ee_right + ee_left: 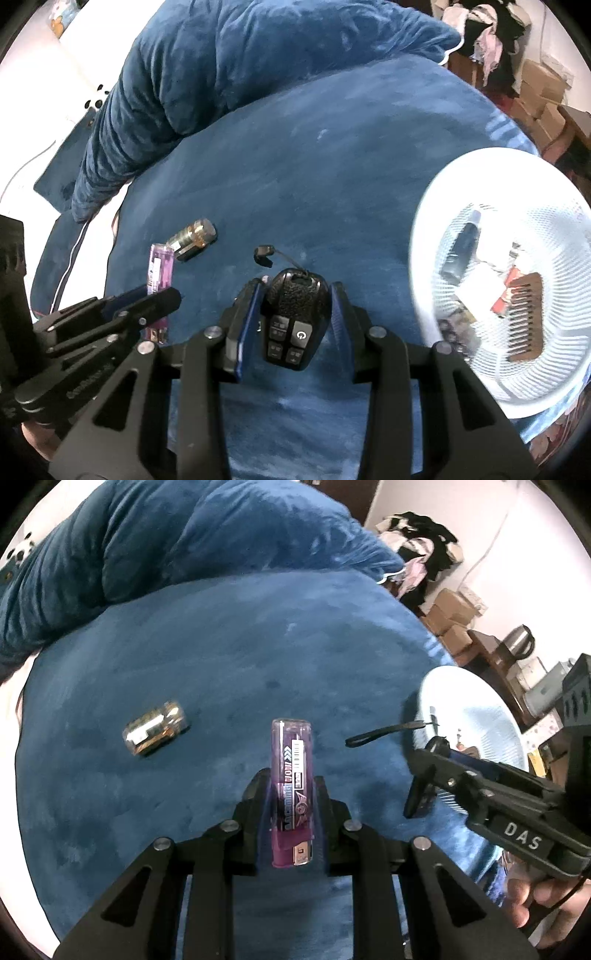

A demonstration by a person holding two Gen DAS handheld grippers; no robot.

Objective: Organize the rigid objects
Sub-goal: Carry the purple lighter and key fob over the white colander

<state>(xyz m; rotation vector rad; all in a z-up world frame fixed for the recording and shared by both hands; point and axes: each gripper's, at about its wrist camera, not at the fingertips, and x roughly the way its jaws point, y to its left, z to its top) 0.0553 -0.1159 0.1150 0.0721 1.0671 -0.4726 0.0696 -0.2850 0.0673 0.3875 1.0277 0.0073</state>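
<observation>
My left gripper (pixel 291 790) is shut on a translucent purple lighter (pixel 291 760), held lengthwise above the blue bed cover (pixel 258 657). My right gripper (pixel 295 295) is shut on a black remote fob (pixel 295 317) with white-marked buttons, and its black wrist strap (pixel 263 254) hangs forward. In the right wrist view the left gripper (pixel 151 295) and the lighter (pixel 160 267) show at lower left. The right gripper (pixel 430 770) shows at right in the left wrist view. A gold metallic cylinder (pixel 155 729) (pixel 194 236) lies on its side on the cover.
A white mesh basket (pixel 480 158) (pixel 480 716) stands at the right. It holds a brown comb (pixel 524 321), a dark blue tube (pixel 461 247) and a red item (pixel 508 295). A bunched blue quilt (pixel 166 542) lies behind. Cardboard boxes (pixel 450 609) and clothes (pixel 421 542) sit beyond the bed.
</observation>
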